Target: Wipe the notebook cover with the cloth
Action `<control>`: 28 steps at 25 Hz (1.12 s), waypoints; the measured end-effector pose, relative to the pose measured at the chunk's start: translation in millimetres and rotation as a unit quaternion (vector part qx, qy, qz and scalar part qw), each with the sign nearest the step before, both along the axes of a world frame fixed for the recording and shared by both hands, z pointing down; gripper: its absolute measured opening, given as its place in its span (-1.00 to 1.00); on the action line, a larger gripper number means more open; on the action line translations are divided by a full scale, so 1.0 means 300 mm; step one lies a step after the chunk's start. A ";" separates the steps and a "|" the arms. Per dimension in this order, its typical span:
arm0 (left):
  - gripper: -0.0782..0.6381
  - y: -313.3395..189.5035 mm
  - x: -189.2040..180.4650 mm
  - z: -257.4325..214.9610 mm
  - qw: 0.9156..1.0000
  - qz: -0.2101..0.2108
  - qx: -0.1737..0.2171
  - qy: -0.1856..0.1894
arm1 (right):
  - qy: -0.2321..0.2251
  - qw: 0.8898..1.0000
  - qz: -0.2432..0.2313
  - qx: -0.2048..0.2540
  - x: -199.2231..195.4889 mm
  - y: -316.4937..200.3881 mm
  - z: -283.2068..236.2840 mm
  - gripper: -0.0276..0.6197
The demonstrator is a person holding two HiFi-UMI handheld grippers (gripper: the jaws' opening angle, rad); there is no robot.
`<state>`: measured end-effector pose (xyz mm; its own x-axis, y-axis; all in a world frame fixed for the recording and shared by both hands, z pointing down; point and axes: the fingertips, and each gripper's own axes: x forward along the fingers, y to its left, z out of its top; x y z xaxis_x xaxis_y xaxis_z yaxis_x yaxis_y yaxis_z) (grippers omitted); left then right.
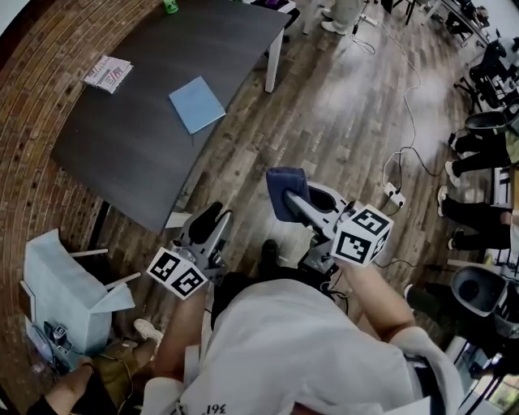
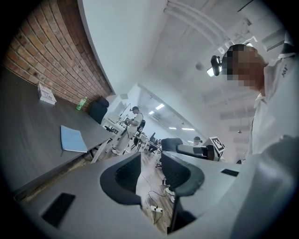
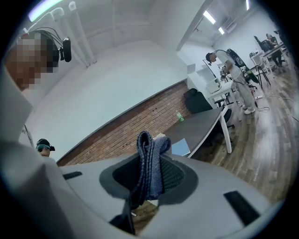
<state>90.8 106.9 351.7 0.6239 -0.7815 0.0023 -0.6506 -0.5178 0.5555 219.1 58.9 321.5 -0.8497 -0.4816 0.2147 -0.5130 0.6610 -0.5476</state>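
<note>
A light blue notebook (image 1: 196, 104) lies flat near the right edge of the dark table (image 1: 130, 138); it also shows in the left gripper view (image 2: 72, 139) and in the right gripper view (image 3: 180, 147). My right gripper (image 1: 285, 194) is shut on a folded dark blue cloth (image 1: 284, 191), which stands up between the pads (image 3: 150, 163). My left gripper (image 1: 212, 224) is open with nothing between its fingers (image 2: 150, 173). Both grippers hang over the wooden floor, well short of the table and notebook.
A printed packet (image 1: 107, 74) lies at the table's far left, a green bottle (image 1: 170, 6) at its far edge. A pale open box (image 1: 61, 292) stands on the floor at left. Cables and a power strip (image 1: 393, 194) run across the floor at right, beside seated people (image 1: 478, 186).
</note>
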 end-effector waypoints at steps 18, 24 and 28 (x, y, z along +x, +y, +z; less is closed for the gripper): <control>-0.41 -0.355 -0.155 0.127 0.999 -0.030 -0.030 -0.026 | 0.016 1.000 -0.021 -0.015 -0.156 -0.347 0.085 -0.60; -0.41 -0.507 -0.266 0.168 0.999 -0.018 -0.040 -0.029 | 0.031 0.999 -0.015 -0.026 -0.282 -0.475 0.110 -0.60; -0.41 -0.588 -0.351 0.207 0.998 -0.008 -0.048 -0.031 | 0.042 0.999 -0.011 -0.031 -0.384 -0.556 0.130 -0.60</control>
<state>-14.5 -69.6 414.0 0.6084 -0.7851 0.1156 -0.6924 -0.4540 0.5608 103.9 -108.0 360.5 -0.8383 -0.4461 0.3136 -0.5437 0.6394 -0.5436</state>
